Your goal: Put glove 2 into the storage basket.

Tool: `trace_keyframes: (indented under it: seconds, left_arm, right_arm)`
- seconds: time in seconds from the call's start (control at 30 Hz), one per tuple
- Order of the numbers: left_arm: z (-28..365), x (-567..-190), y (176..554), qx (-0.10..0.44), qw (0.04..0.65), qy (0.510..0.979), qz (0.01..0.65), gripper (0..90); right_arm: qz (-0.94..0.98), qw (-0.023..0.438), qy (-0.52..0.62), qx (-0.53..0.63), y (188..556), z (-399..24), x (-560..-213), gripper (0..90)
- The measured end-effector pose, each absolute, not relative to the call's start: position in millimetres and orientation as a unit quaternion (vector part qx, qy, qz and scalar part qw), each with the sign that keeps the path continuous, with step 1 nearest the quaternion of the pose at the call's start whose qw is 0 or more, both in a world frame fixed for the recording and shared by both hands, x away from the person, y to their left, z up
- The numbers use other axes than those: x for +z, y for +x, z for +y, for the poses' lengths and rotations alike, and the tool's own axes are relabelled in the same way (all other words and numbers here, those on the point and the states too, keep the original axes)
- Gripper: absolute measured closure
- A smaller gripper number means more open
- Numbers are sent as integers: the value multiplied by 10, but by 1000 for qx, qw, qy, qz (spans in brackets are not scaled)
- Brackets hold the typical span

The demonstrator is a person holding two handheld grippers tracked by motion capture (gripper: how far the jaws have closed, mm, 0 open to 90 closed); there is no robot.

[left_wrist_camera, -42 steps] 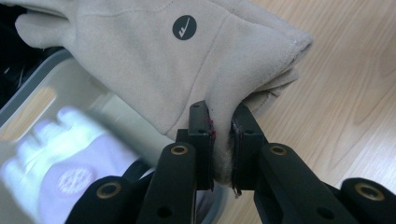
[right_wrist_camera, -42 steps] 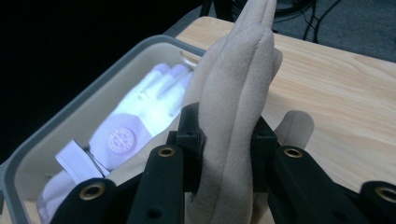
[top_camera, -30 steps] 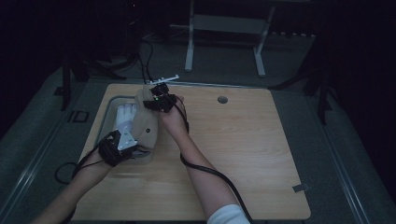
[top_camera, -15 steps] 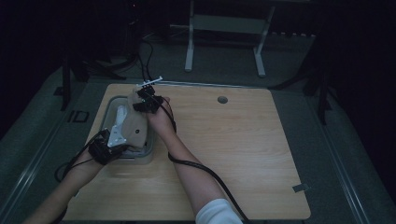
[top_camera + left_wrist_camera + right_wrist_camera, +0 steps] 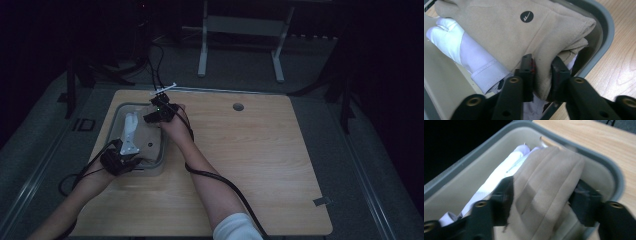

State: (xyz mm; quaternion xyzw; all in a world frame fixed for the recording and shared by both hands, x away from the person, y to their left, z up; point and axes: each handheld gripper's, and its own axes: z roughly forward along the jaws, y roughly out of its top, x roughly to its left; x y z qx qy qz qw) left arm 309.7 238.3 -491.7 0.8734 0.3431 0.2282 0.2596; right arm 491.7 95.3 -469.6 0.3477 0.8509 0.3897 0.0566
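Note:
A tan suede glove (image 5: 524, 32) lies on top of a white glove (image 5: 469, 55) inside a grey bin (image 5: 162, 150) at the table's left. My left gripper (image 5: 542, 62) at the bin's near end is shut on the tan glove's cuff, and its jaws have just been opening a little with the fold still pinched between them. At the bin's far end, my right gripper (image 5: 544, 183) has just been opening. Its jaws now stand wide, and the tan glove's fingers (image 5: 549, 182) lie loose between them. In the high view the left gripper (image 5: 120, 161) and right gripper (image 5: 157, 112) bracket the white glove (image 5: 130, 132).
The bin's rim (image 5: 616, 177) runs close beside the right gripper's jaws. Light wooden table (image 5: 260, 165) stretches to the right of the bin, with a round cable hole (image 5: 238, 107) near its far edge. Black cables trail off both grippers. The room around is dark.
Both hands have moved left and down, lowering the gloves from above the bin into it. The tan glove now rests inside the bin.

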Motion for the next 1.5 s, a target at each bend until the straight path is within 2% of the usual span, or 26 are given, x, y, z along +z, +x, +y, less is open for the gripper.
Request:
trace_keyframes:
  seconds: [0.07, 0.1, 0.17, 0.27, 0.33, 0.37, 0.47, 0.8, 1.5]
  left_arm:
    - [2401, -4870, 3084, 230, 266, 867, 352, 604]
    - [2403, -4846, 3069, 234, 271, 862, 358, 528]
    - [2413, -4803, 3044, 233, 281, 857, 365, 438]
    - [2429, -4748, 3009, 235, 296, 844, 380, 328]
    - [2440, -4719, 2992, 225, 315, 838, 384, 201]
    - [2441, -4704, 2985, 224, 320, 836, 385, 186]
    - [2419, -4668, 2955, 233, 328, 831, 385, 161]
    - [2254, -4638, 2870, 217, 371, 820, 377, 161]
    - [1859, -4670, 2818, 191, 399, 828, 344, 161]
  right_arm:
    - [851, 50, 341, 396, 4909, 898, -4654, 283]
    - [853, 46, 337, 396, 4899, 871, -4638, 255]
    - [851, 41, 331, 405, 4872, 809, -4605, 211]
    - [845, 41, 331, 419, 4838, 708, -4569, 197]
    - [845, 41, 326, 422, 4811, 654, -4559, 178]
    - [845, 40, 324, 424, 4797, 629, -4555, 176]
    - [845, 43, 314, 431, 4742, 573, -4553, 176]
    - [854, 40, 284, 434, 4515, 434, -4593, 168]
    - [865, 45, 259, 427, 4204, -2, -4668, 167]
